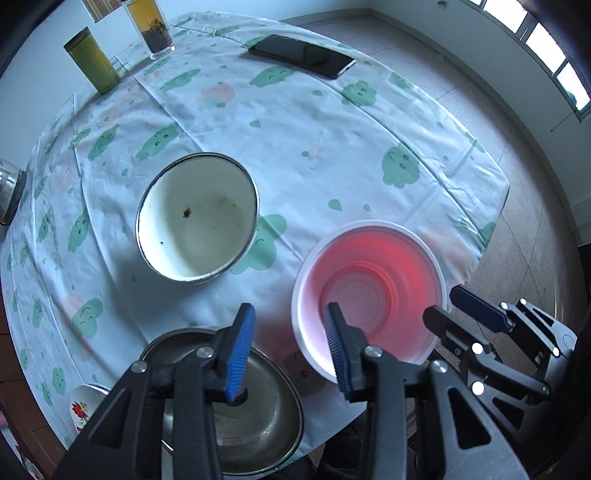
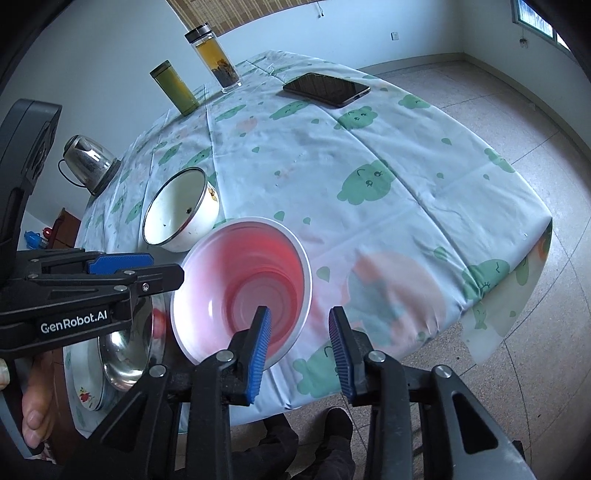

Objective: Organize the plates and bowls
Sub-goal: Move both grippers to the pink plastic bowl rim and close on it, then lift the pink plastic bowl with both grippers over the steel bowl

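- Near the front edge of the worktop (image 1: 332,155), which is covered by a pale cloth printed with green clouds, sits a pink plastic bowl (image 1: 369,258) with a white rim.
- I cannot tell whether the bowl rests flat on the cloth or is tipped.
- The left gripper (image 1: 290,314) points down at the bowl's left side. Its fingers are spread, one over the inside of the bowl and the other outside it above a steel bowl (image 1: 266,406). The white rim lies between them, and the pads are not pressing on it.
- The right gripper (image 2: 300,314) comes in at the bowl's opposite side. Its fingers are also apart, one inside the bowl and one outside, straddling the rim without pinching it.
- A hand (image 2: 33,406) holds the left gripper's body, low at the left of the right wrist view.
- The steel bowl sits on a white plate (image 2: 83,397) with a red flower print, just left of the pink bowl.
- A white enamel bowl (image 1: 197,218) with a dark rim and a few specks inside stands upright behind, apart from the pink one.
- Farther back are a dark phone (image 1: 303,55) lying flat, a green flask (image 1: 92,61) and a clear bottle of tea (image 1: 151,29).
- A glass kettle (image 2: 88,162) stands at the left edge.
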Available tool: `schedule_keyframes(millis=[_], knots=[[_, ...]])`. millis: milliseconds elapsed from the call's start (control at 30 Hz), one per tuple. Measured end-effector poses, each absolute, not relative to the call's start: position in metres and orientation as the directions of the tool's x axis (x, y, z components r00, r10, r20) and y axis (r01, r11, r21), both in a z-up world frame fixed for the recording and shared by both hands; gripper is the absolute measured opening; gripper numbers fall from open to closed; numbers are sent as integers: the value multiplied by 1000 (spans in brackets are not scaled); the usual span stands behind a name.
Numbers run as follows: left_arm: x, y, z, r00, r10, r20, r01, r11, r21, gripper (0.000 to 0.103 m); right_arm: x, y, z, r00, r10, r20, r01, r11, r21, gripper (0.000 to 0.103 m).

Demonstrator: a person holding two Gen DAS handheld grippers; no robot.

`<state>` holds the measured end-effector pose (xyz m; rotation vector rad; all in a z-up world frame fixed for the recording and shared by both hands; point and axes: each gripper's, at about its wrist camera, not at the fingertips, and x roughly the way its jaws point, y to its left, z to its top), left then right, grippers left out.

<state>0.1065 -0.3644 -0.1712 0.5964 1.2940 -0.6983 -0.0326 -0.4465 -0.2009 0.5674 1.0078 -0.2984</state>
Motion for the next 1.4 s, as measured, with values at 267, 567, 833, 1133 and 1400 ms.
schedule_keyframes(millis=[267,567,833,1133,1400], knots=[[110,-368,-184,89,-102,-991,747,665,-1,12,-30,-446,-207,512,46,-858,480,813,330,18],[109,-365,-187,68,-114,-991,744,668,-26,7,-31,-444,-207,527,55,-848,475,808,348,13],[109,-360,-178,67,-137,-988,736,676,-43,7,-31,-444,-200,534,48,-844,471,812,344,13],[103,-361,-154,84,-168,-982,737,674,-52,7,-35,-447,-180,550,26,-835,468,818,334,13],[103,-354,-134,106,-184,-977,729,683,-50,7,-34,-444,-166,561,20,-828,449,833,324,13]])
